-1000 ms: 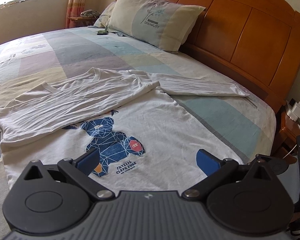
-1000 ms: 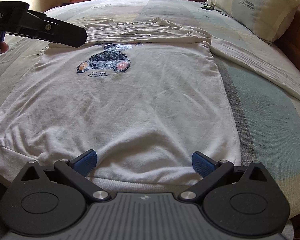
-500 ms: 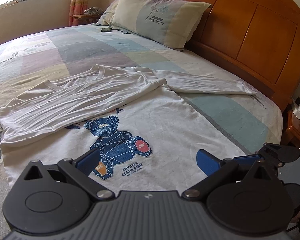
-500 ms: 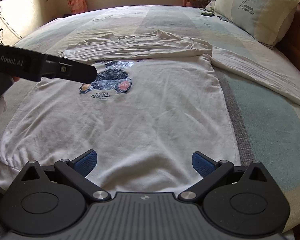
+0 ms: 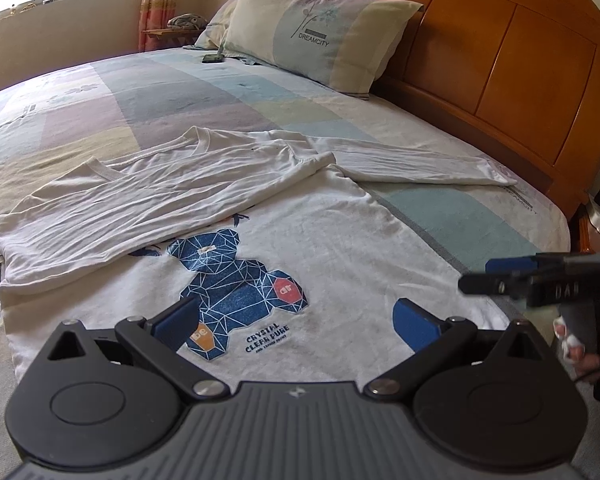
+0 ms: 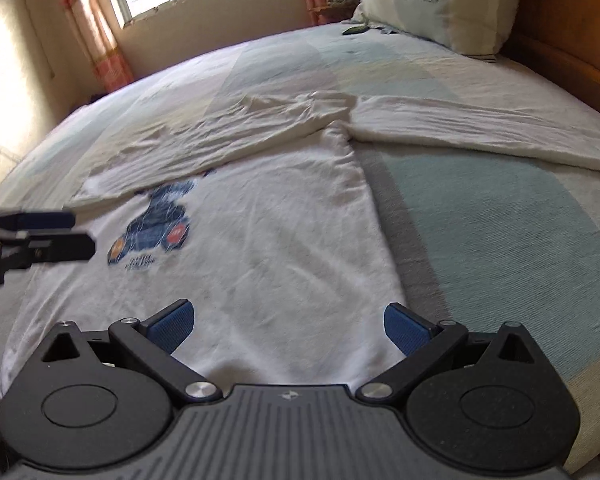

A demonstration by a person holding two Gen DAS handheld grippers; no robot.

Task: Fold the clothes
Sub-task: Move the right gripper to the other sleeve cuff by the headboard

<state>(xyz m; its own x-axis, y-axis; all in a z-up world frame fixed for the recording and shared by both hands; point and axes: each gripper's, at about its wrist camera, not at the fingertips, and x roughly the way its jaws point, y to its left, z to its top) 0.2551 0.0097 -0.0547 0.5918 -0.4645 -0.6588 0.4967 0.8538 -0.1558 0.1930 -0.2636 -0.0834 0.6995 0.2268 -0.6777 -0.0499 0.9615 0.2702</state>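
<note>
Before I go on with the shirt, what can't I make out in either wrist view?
- Shirt bottom hem: hidden behind each gripper body, both views.
- Bear print lettering: motion-blurred, right view.
- Dark object by the pillow: too small to identify.
- Right sleeve cuff: cut off at right view's edge.

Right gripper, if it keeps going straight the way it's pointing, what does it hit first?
Probably the white shirt: the open right gripper points low across its lower body, empty. Exact contact point is unclear.
</note>
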